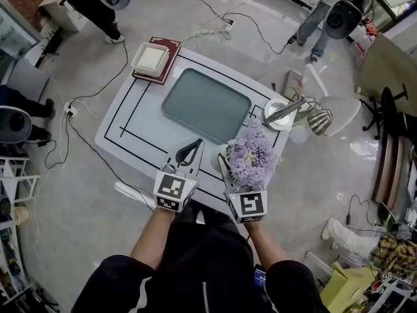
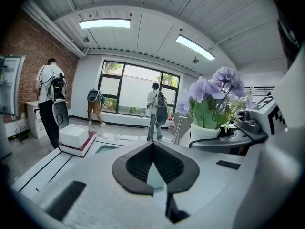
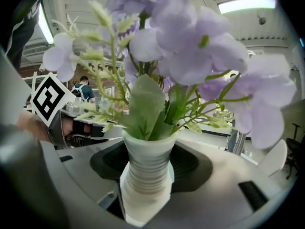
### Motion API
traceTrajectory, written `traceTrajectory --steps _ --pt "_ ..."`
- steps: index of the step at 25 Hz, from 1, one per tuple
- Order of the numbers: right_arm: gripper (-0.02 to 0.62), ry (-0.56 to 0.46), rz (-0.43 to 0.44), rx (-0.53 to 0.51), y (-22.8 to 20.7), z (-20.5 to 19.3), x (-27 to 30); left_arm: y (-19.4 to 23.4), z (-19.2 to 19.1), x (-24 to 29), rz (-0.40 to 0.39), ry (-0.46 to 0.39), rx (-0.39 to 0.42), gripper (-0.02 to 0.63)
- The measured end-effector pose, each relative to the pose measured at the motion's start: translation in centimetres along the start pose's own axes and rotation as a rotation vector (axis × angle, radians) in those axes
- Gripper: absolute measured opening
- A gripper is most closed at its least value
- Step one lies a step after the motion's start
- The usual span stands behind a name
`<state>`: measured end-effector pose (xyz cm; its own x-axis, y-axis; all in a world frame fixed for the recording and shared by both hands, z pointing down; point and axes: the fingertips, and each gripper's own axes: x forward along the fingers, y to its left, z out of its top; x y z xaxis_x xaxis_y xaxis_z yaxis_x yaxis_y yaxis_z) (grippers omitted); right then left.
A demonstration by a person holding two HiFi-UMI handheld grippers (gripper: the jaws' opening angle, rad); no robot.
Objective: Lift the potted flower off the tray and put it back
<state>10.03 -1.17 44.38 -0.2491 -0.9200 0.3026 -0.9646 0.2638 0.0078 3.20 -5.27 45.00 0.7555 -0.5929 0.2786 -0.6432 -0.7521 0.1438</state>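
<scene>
The white table (image 1: 130, 119) lies slantwise across the head view, with black lines drawn round its top. The grey-green tray (image 1: 205, 103) sits in the middle of it, bare, with a margin of free table on every side. At the far left corner a white box (image 1: 150, 57) rests on a red book (image 1: 171, 49), well apart from the tray. At the right edge stands a metal lamp (image 1: 296, 111), its round base just beside the tray's right corner and its head reaching out past the table's edge.

The near left stretch of table, between the tray and the near edge, is open. The left tongs (image 1: 195, 145) hang over it, clenched tip to tip with nothing between them. Cables (image 1: 98, 96) trail over the floor on the far and left sides.

The right tongs (image 1: 242, 168) grasp the potted flower (image 1: 251, 155) by its white ribbed pot (image 3: 145, 175), one pad pressed on each flank. The flower is off the tray, over the near right corner of the table, close to the tray's near right corner and near the lamp's base. The blooms hide the pot's foot from above, so I cannot tell whether it touches the table.

Its long axis runs from pot to bloom and stands about upright, mouth upward. The lilac heads spread wider than the pot, and the green leaves splay out to the sides.
</scene>
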Motion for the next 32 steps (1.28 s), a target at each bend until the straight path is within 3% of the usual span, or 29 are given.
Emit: traceTrajectory --steps 32 --pt "0.252 -0.032 0.046 0.0 -2.2 1.3 10.3 6.6 -3.1 -0.8 0.147 0.059 -0.068 0.003"
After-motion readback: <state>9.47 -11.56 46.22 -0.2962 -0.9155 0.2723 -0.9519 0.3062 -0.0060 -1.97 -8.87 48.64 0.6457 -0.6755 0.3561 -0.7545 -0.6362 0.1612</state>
